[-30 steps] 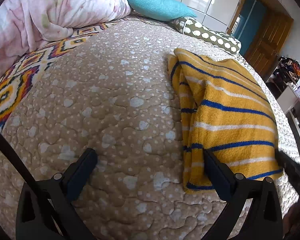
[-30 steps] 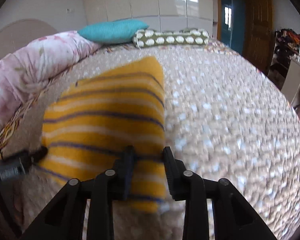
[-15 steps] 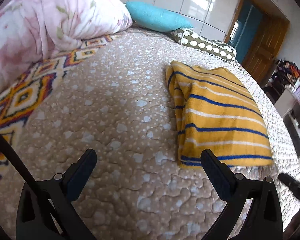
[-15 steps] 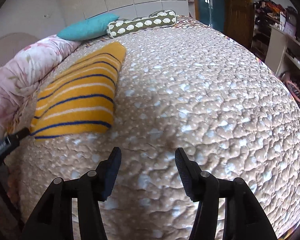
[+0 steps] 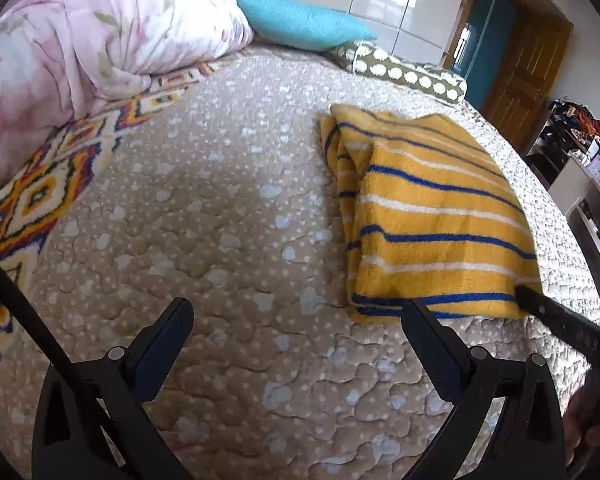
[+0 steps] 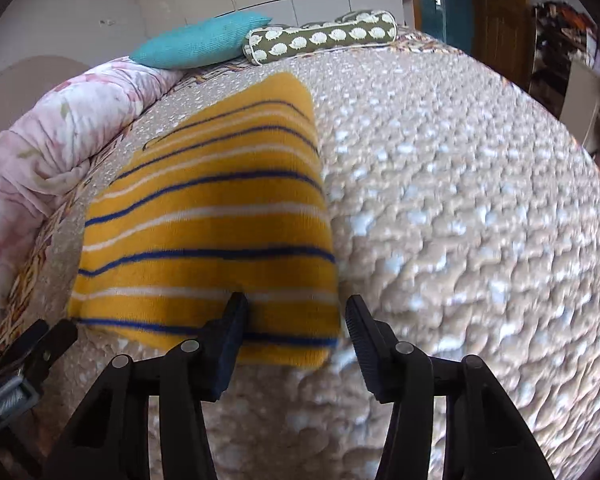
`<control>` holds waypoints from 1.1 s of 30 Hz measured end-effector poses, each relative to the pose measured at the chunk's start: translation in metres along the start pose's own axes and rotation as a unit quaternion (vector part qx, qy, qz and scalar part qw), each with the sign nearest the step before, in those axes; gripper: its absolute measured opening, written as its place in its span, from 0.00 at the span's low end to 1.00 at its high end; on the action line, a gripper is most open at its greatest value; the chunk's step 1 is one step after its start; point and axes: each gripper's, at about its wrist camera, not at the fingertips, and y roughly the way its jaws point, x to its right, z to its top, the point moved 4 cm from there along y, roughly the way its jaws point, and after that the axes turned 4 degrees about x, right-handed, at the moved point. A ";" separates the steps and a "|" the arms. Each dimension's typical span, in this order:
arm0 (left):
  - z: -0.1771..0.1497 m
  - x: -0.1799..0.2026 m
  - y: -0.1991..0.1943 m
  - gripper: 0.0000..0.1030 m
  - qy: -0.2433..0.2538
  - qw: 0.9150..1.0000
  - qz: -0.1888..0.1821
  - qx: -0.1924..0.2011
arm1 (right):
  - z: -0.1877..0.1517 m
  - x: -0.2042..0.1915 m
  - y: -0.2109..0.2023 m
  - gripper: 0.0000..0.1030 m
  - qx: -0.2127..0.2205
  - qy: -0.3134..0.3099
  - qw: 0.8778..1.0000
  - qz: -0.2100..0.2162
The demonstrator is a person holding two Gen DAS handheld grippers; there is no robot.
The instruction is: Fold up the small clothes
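A yellow garment point(image 5: 440, 220) with blue and white stripes lies folded flat on the beige quilted bedspread point(image 5: 220, 208). My left gripper point(image 5: 296, 312) is open wide above the bedspread, its right finger just short of the garment's near left corner. In the right wrist view the same garment point(image 6: 212, 220) reaches down to my right gripper point(image 6: 296, 308). That gripper is open, and the garment's near right corner lies between its fingers without being pinched. The right gripper's finger point(image 5: 560, 320) also shows at the garment's near right corner in the left wrist view.
A pink floral duvet point(image 5: 80, 48) is bunched along the left side, over a patterned blanket point(image 5: 32, 196). A teal pillow point(image 5: 300, 20) and a green bolster point(image 5: 412, 76) lie at the head. A wooden door point(image 5: 528, 72) and shelves point(image 5: 592, 184) stand to the right.
My right gripper let go of the garment's near edge, swung off to the right over bare bedspread, then came back to the near right corner with wider jaws. The left gripper backed off slightly.
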 end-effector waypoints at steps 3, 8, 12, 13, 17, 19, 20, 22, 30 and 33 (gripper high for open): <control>-0.004 0.000 0.010 1.00 0.001 1.000 0.005 -0.021 | -0.014 0.004 -0.009 0.60 -0.004 -0.015 1.000 -0.004; -0.010 0.007 0.018 1.00 0.024 0.999 0.033 -0.025 | -0.039 -0.001 -0.022 0.62 0.009 -0.077 0.996 -0.043; -0.011 0.009 0.023 1.00 0.036 0.998 0.045 -0.033 | -0.050 -0.003 -0.027 0.68 0.020 -0.092 0.994 -0.056; -0.012 0.009 0.023 1.00 0.036 0.998 0.046 -0.034 | -0.050 -0.004 -0.027 0.70 0.021 -0.092 0.994 -0.059; -0.013 0.013 0.026 1.00 0.050 0.996 0.059 -0.041 | -0.050 -0.008 -0.023 0.77 0.017 -0.094 0.994 -0.061; -0.013 0.014 0.026 1.00 0.056 0.995 0.065 -0.043 | -0.047 -0.013 -0.018 0.83 0.013 -0.099 0.993 -0.068; -0.013 0.014 0.027 1.00 0.055 0.995 0.064 -0.044 | -0.045 -0.016 -0.015 0.84 0.011 -0.104 0.992 -0.074; -0.013 0.014 0.026 1.00 0.054 0.996 0.062 -0.044 | -0.041 -0.020 -0.007 0.88 0.011 -0.108 0.991 -0.081; -0.014 0.014 0.025 1.00 0.054 0.996 0.063 -0.039 | -0.040 -0.015 -0.002 0.92 0.020 -0.090 0.993 -0.069; -0.015 0.014 0.025 1.00 0.056 0.996 0.066 -0.037 | -0.044 -0.017 -0.005 0.92 0.028 -0.090 0.993 -0.072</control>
